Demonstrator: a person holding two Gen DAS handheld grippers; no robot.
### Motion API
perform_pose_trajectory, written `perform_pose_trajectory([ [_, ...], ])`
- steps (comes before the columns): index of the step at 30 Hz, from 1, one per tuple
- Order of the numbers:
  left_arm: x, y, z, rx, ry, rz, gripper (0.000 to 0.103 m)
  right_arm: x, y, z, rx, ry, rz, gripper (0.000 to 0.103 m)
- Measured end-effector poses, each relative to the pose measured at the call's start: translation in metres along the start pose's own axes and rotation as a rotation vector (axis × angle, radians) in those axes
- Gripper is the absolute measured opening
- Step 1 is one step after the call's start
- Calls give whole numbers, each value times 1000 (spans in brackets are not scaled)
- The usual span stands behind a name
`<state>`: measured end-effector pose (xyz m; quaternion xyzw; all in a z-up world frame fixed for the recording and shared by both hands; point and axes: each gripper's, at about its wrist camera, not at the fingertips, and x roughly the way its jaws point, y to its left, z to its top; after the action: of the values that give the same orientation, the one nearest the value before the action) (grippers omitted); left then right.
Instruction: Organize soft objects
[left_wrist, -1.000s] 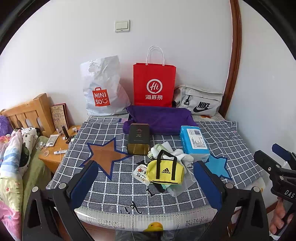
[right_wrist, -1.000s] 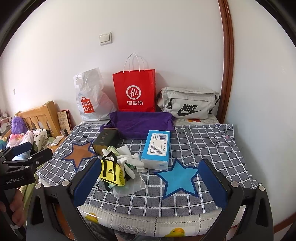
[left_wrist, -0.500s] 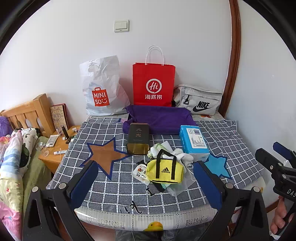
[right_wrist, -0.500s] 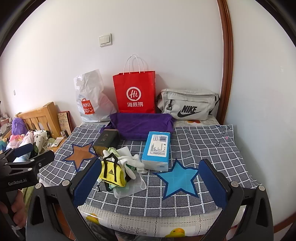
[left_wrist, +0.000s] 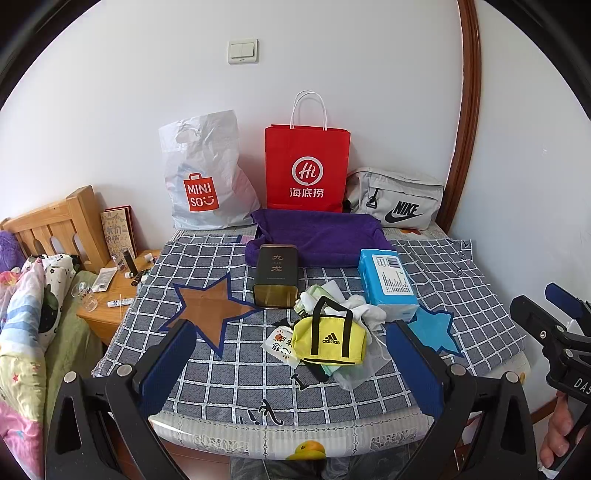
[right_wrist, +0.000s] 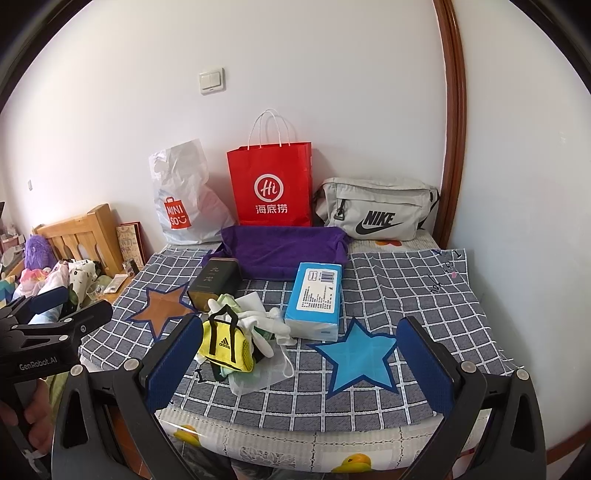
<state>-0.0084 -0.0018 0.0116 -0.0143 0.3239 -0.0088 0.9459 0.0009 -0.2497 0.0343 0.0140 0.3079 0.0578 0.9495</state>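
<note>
Yellow mini bag (left_wrist: 330, 341) and white cloths (left_wrist: 364, 312) lay heaped at frame centre, unsorted; left gripper (left_wrist: 295, 363) and right gripper (right_wrist: 299, 363) both hovered wide open, empty, nothing yet organized.

**Two black hand-held claws with blue pads**

The left claw (left_wrist: 291, 373) has black triangular cut-out arms, silver screws at the joints and dark blue padded fingers (left_wrist: 168, 363). The right claw (right_wrist: 299, 365) matches it. White lettering reads "GenRobot.AI" on the left body, "DAS" on the right.
</note>
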Motion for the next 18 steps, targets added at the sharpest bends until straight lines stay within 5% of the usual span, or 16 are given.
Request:
perform_pose_trajectory([
  [18,0,-1,-1,3,1,-1,103,-2,1,-2,1,-4,2,103],
])
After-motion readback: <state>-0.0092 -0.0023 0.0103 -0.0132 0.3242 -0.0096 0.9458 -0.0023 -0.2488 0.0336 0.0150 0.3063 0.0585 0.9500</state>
